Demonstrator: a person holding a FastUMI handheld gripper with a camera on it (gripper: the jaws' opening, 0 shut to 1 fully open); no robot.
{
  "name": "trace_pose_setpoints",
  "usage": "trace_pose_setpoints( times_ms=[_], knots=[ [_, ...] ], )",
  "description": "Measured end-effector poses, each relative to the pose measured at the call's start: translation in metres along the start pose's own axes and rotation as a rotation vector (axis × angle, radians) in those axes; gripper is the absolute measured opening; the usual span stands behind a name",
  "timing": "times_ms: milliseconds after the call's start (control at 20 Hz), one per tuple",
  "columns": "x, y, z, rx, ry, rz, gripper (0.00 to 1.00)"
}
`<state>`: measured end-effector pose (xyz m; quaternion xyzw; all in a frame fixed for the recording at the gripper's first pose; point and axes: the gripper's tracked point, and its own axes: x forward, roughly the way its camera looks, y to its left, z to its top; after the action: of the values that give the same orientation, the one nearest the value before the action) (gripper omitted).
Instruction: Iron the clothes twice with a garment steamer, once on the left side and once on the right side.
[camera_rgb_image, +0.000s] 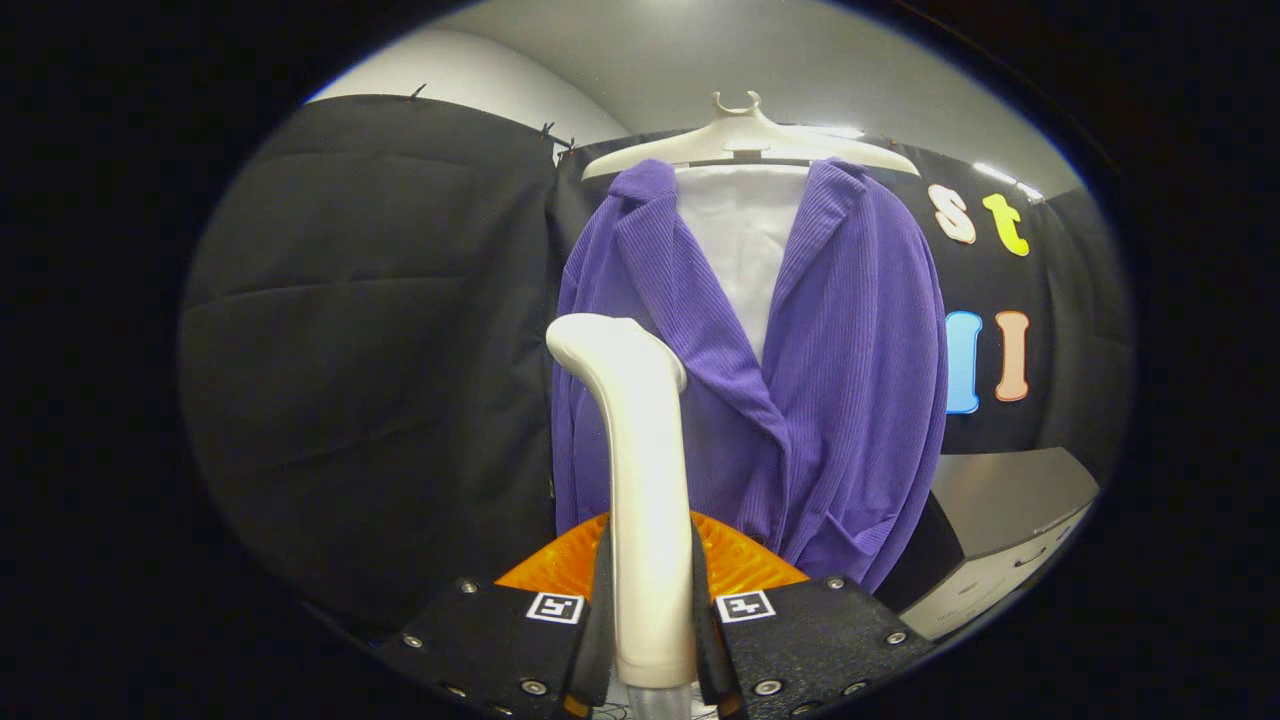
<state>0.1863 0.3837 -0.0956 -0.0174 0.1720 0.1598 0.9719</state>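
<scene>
- Gripper (650, 640), bottom centre of frame: both fingers press on the handle of the garment steamer (640, 480), one per side, so jaws are pinched on it. Finger bodies are flat, grainy plates w/ small round screws and a square marker on each.
- Steamer handle: smooth, glossy, cream-white plastic, a rounded bar rising straight up between the fingers, then bending to the left at its top. Its lower end is cut off at the bottom of frame; something pale shows under it, too small to tell.
- Just behind the handle, low centre: an orange ribbed part (735, 565), fan-shaped; mostly hidden by handle and fingers, so cannot tell what it belongs to.
- Beyond, centre to right: purple jacket (850, 400), fine vertical rib texture, lapels open in a V, hanging w/ soft folds at the hem. The steamer head overlaps its left front; contact or gap, cannot tell.
- Inside the V: a smooth white garment (745, 240), lower part hidden.
- Top centre: cream hanger (745, 135), curved arms, hook cut short.
- Lower right, behind the jacket: grey cabinet (1010, 530), boxy, partly hidden.
</scene>
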Motion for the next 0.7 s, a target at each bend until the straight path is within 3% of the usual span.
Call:
trace_pose_setpoints(
  times_ms=[300,700],
  knots=[
    [0.0,0.002,-0.046,-0.024,0.075,0.002,0.34],
    [-0.004,0.003,-0.139,-0.085,0.233,0.019,0.34]
  ],
)
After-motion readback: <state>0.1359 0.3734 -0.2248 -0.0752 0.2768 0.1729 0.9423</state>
